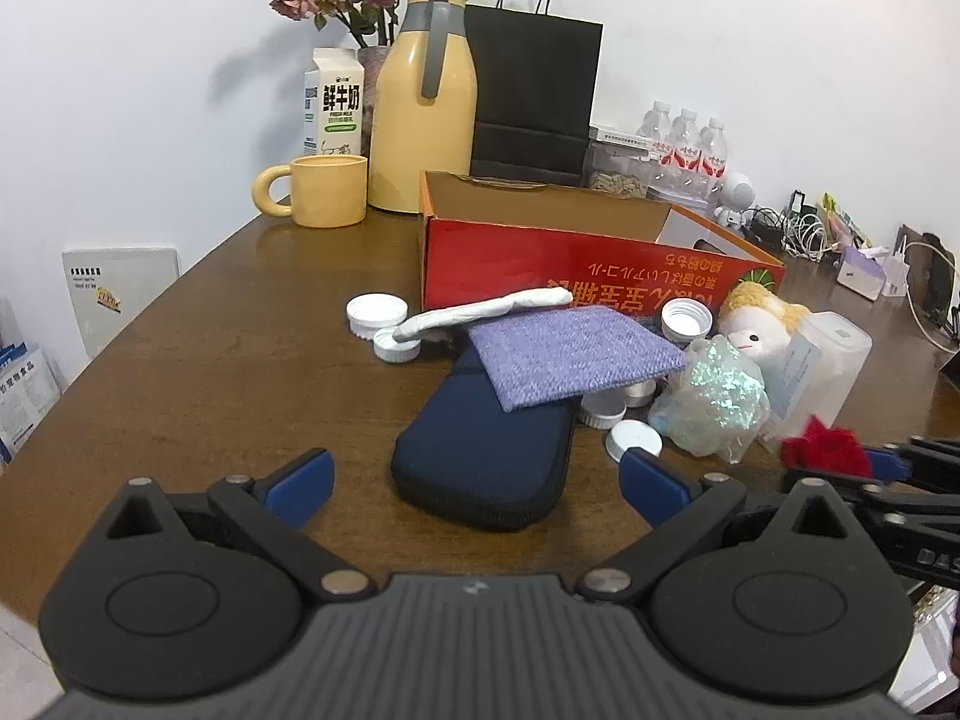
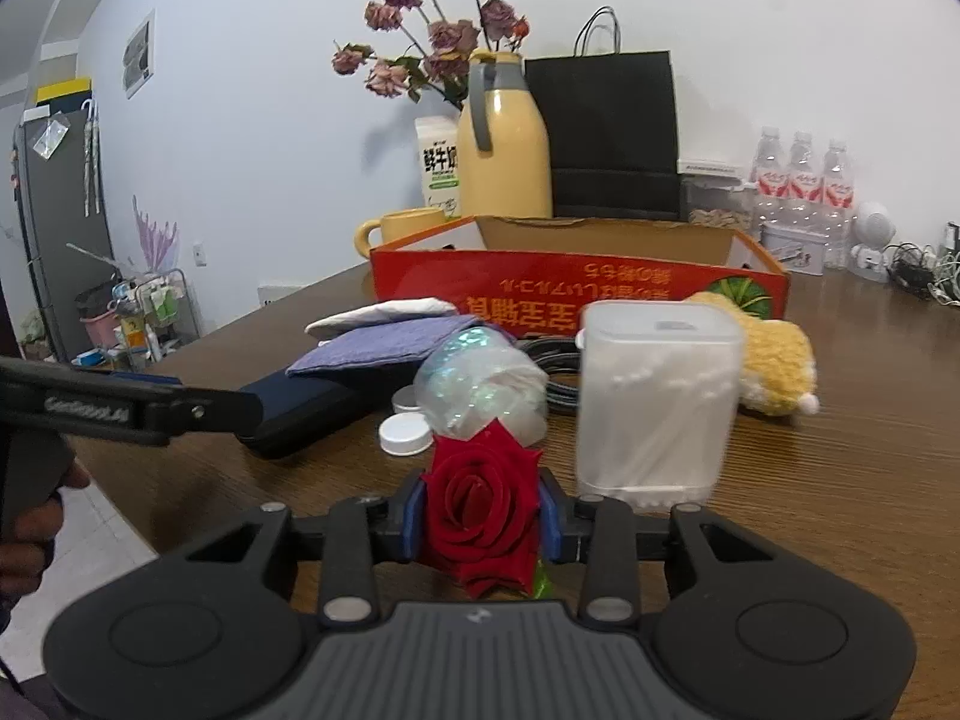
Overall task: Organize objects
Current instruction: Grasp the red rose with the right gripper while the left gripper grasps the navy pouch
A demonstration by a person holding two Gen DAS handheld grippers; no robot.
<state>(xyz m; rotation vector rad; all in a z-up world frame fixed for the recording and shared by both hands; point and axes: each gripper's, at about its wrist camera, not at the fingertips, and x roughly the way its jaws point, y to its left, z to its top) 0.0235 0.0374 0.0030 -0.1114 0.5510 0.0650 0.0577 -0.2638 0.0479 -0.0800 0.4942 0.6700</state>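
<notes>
A red rose (image 2: pixel 480 510) sits between the blue pads of my right gripper (image 2: pixel 482 519), which is shut on it low over the table's near edge. The left wrist view shows the same rose (image 1: pixel 831 441) at the far right. My left gripper (image 1: pixel 477 480) stands open with nothing between its fingers, just short of a navy zip case (image 1: pixel 480 456). A purple cloth (image 1: pixel 570 354) lies across the case's far end. Behind them stands an open red cardboard box (image 1: pixel 600 264).
An iridescent plastic bag (image 2: pixel 480 384), a translucent container (image 2: pixel 654 396), a yellow plush toy (image 2: pixel 774 360) and several white caps (image 1: pixel 378 312) crowd the table. A yellow jug (image 1: pixel 426 114), mug (image 1: pixel 324 189), milk carton, black bag and water bottles (image 1: pixel 684 144) line the back.
</notes>
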